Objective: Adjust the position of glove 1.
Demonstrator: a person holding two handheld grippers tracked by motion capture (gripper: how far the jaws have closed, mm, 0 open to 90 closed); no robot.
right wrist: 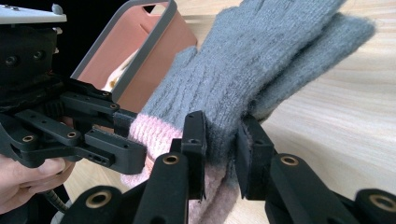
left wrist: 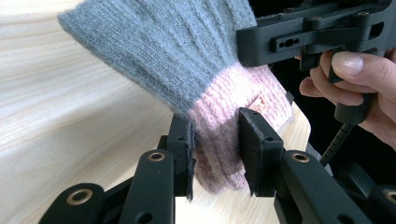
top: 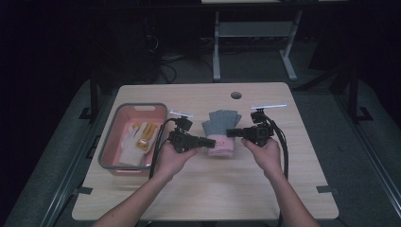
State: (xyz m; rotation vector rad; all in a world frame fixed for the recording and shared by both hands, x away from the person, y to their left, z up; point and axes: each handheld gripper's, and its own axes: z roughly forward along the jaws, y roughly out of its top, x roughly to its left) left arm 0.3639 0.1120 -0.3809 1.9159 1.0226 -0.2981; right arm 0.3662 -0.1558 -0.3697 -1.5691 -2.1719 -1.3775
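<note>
Gripping from both sides, the left gripper (top: 211,140) clamps its jaws on the pink cuff of the grey knit glove (top: 219,127), and the right gripper (top: 231,133) clamps on its grey edge, mid-table (top: 265,184), right of the pink basin (top: 109,150) holding white-and-yellow gloves (top: 137,139)

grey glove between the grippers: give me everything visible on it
The grey glove is a soft ribbed knit with a pink cuff that carries a small tag. Its fingers point toward the table's far edge, the cuff toward the person. The left gripper is clamped on the cuff edge from one side; the right gripper pinches the opposite edge near where grey meets pink. It hangs a little bunched between them over the wooden table, beside the pink bin. Whether it touches the table is unclear.
</note>
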